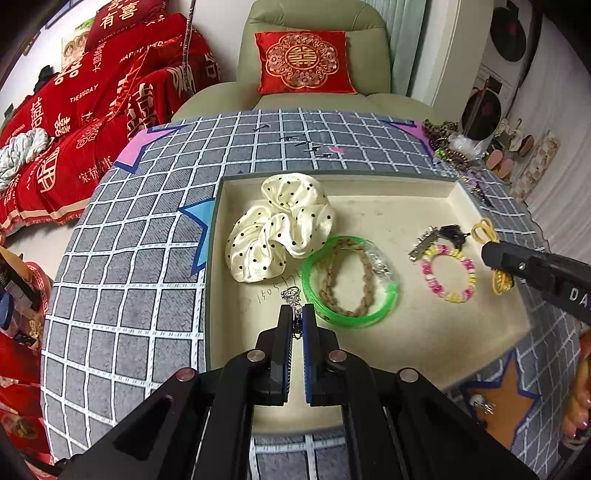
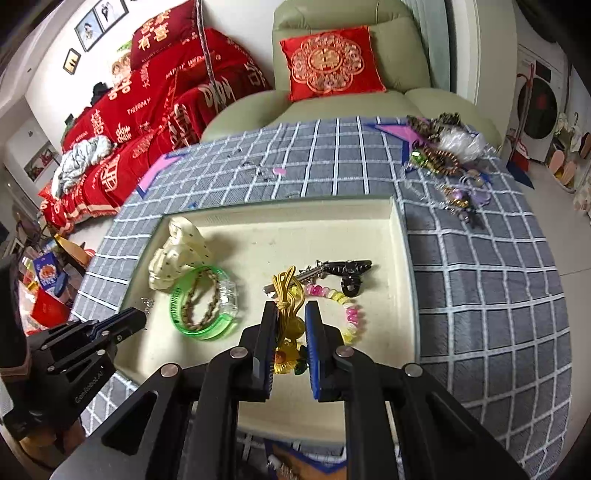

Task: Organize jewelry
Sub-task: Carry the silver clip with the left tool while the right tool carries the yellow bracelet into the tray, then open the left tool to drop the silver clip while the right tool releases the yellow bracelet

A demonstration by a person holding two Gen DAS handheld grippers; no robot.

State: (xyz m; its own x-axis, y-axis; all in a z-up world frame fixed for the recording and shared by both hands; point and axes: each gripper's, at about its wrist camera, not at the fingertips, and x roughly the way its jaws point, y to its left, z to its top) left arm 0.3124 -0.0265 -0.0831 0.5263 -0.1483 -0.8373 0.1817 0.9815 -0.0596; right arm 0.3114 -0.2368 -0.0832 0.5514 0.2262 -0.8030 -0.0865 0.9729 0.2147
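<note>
Sunflower charm (image 2: 285, 360), perhaps, right-wrist only

Pale green armchair (image 1: 314, 55) behind the table, bearing a red embroidered cushion (image 1: 304, 62). Red printed bedding (image 2: 155, 96) left; framed pictures (image 2: 88, 27) on white wall. Grey checked tablecloth (image 1: 122, 295).
</note>
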